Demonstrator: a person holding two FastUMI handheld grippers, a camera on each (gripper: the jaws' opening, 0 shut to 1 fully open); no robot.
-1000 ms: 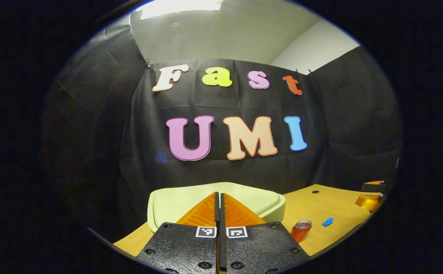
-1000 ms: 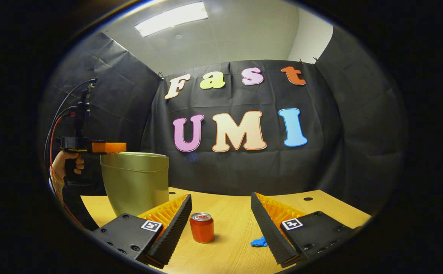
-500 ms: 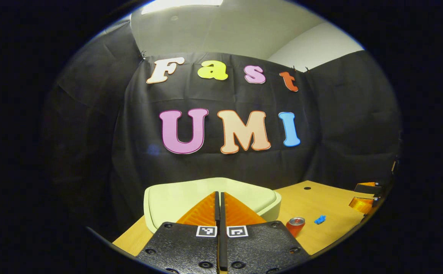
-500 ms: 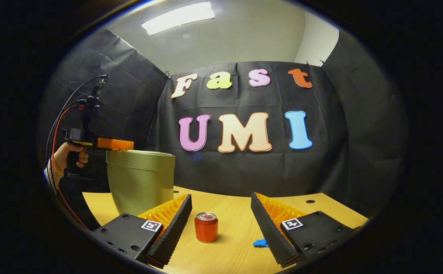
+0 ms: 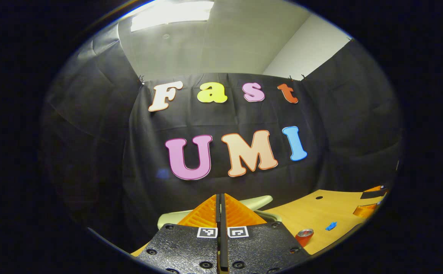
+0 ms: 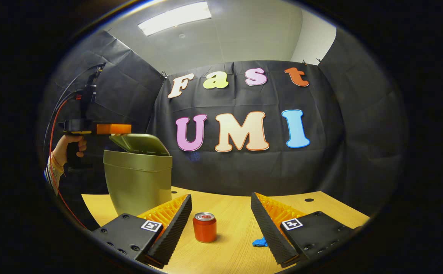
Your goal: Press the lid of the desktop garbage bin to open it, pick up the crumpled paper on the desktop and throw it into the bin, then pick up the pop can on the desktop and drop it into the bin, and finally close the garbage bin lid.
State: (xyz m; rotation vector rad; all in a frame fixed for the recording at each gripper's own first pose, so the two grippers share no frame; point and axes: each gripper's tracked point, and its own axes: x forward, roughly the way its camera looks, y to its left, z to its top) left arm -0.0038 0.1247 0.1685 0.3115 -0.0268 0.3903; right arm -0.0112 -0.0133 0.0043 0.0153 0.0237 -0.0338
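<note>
A pale green bin (image 6: 137, 182) stands at the table's left in the right gripper view, its lid (image 6: 140, 144) tilted up and partly open. The left gripper (image 6: 124, 129), held by a hand (image 6: 70, 144), hovers level at the lid's raised edge. In the left gripper view, the left gripper (image 5: 220, 196) is shut on nothing, with the lid (image 5: 255, 201) just under its tips. A red pop can (image 6: 204, 227) stands upright between the fingers of the open right gripper (image 6: 220, 197), some way ahead of them. Blue crumpled paper (image 6: 259, 242) lies beside the right finger. The can (image 5: 304, 236) and paper (image 5: 330, 226) also lie off to the right.
The wooden table (image 6: 236, 213) has small round holes near its back edge. Black cloth walls close the booth behind and at both sides. Cables rise from the left gripper. The right gripper (image 5: 370, 201) sits at the far right of the left gripper view.
The bin lid has sprung up from flat to tilted open. The left gripper has lifted a little with it and stays shut. The right gripper has barely moved.
</note>
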